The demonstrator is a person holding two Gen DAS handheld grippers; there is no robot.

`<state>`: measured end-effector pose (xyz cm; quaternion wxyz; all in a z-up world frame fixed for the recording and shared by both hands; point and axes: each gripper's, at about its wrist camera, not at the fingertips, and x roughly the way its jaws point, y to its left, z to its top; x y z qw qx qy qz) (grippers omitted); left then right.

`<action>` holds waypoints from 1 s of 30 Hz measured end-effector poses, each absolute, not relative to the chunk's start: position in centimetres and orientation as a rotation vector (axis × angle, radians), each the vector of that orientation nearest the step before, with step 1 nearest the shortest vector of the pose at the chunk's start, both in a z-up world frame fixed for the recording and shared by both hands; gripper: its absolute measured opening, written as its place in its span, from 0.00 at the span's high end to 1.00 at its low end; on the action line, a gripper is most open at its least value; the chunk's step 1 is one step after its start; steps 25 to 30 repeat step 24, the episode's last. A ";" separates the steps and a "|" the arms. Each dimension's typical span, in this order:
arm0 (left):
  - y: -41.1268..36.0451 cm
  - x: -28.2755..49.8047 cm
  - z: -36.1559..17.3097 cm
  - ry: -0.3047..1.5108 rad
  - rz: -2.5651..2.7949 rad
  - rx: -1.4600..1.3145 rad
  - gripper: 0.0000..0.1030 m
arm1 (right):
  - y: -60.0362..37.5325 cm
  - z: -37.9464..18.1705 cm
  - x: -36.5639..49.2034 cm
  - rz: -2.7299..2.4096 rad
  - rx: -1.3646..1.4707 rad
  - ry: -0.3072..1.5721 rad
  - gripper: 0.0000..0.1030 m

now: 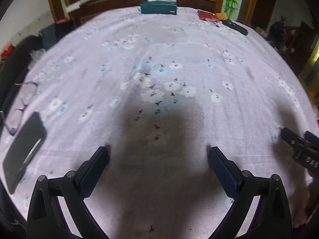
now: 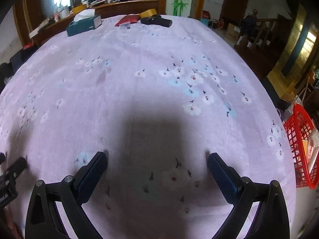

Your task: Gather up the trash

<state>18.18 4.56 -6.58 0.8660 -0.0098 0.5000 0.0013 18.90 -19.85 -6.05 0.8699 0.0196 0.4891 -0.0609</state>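
My left gripper (image 1: 157, 155) is open and empty, low over the pale purple flowered tablecloth (image 1: 159, 59). My right gripper (image 2: 156, 159) is open and empty over the same cloth (image 2: 139, 69); its tip also shows at the right edge of the left wrist view (image 1: 299, 145). A red mesh basket (image 2: 301, 149) stands beside the table's right edge with paper or packaging inside it. I see no loose trash on the cloth near either gripper.
A green tissue box (image 1: 159, 7) (image 2: 83, 24), a red packet (image 1: 207, 15) (image 2: 127, 20), a tape roll (image 2: 148, 13) and a black case (image 1: 235, 26) (image 2: 156, 21) sit at the far edge. A black phone (image 1: 24, 149) and glasses (image 1: 22, 103) lie left.
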 end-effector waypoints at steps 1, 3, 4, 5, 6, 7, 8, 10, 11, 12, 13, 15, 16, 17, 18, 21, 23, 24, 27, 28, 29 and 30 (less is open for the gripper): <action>4.6 18.4 -6.6 1.044 0.002 -0.010 0.03 | -19.8 -6.1 19.0 -0.130 0.051 1.020 0.01; 4.5 18.8 -6.6 1.039 -0.008 -0.006 0.03 | -19.9 -5.9 19.1 -0.145 0.073 1.018 0.01; 4.5 19.1 -6.6 1.037 -0.010 -0.005 0.02 | -19.8 -5.9 19.2 -0.154 0.074 1.019 0.01; 4.5 19.2 -6.7 1.038 -0.013 -0.005 0.00 | -19.7 -5.8 19.4 -0.157 0.071 1.021 0.01; 4.6 19.5 -6.7 1.037 -0.013 -0.006 0.00 | -19.7 -5.8 19.2 -0.156 0.074 1.020 0.00; 4.6 19.5 -6.7 1.033 -0.012 -0.007 0.00 | -19.7 -5.8 19.2 -0.156 0.074 1.021 0.00; 4.7 19.7 -6.7 1.029 -0.011 -0.008 0.00 | -19.8 -5.8 19.2 -0.156 0.074 1.021 0.00; 4.8 19.7 -6.7 1.020 -0.012 -0.010 0.00 | -19.8 -5.8 19.2 -0.156 0.074 1.021 0.00; 4.8 19.8 -6.7 1.018 -0.009 -0.011 0.00 | -19.8 -5.8 19.2 -0.156 0.074 1.021 0.00; 4.8 19.8 -6.8 1.017 -0.008 -0.010 0.00 | -19.8 -5.8 19.2 -0.156 0.074 1.021 0.00; 4.9 19.9 -6.8 1.016 -0.008 -0.011 0.00 | -19.8 -5.8 19.2 -0.156 0.074 1.021 0.00; 4.8 20.1 -6.8 1.016 -0.004 -0.013 0.00 | -19.8 -5.8 19.2 -0.156 0.074 1.021 0.00; 4.8 20.1 -6.8 1.016 -0.002 -0.013 0.00 | -19.8 -5.8 19.2 -0.156 0.074 1.021 0.00; 4.8 20.2 -6.8 1.015 -0.003 -0.013 0.00 | -19.8 -5.8 19.2 -0.156 0.074 1.021 0.00; 4.8 20.2 -6.8 1.016 -0.005 -0.012 0.00 | -19.8 -5.8 19.2 -0.156 0.074 1.021 0.00; 4.8 20.3 -6.8 1.016 -0.012 -0.011 0.00 | -19.8 -5.8 19.2 -0.156 0.074 1.021 0.00; 4.9 20.2 -6.8 1.016 -0.020 -0.007 0.00 | -19.8 -5.8 19.2 -0.156 0.074 1.021 0.00; 4.9 20.3 -6.8 1.017 -0.021 -0.007 0.00 | -19.8 -5.8 19.2 -0.156 0.074 1.021 0.00; 4.9 20.3 -6.8 1.017 -0.021 -0.007 0.00 | -19.8 -5.8 19.2 -0.156 0.074 1.021 0.00; 4.9 20.3 -6.8 1.017 -0.021 -0.007 0.00 | -19.8 -5.8 19.2 -0.156 0.074 1.021 0.00; 4.9 20.3 -6.8 1.017 -0.021 -0.007 0.00 | -19.8 -5.8 19.2 -0.156 0.074 1.021 0.00; 4.9 20.3 -6.8 1.017 -0.021 -0.007 0.00 | -19.8 -5.8 19.2 -0.156 0.074 1.021 0.00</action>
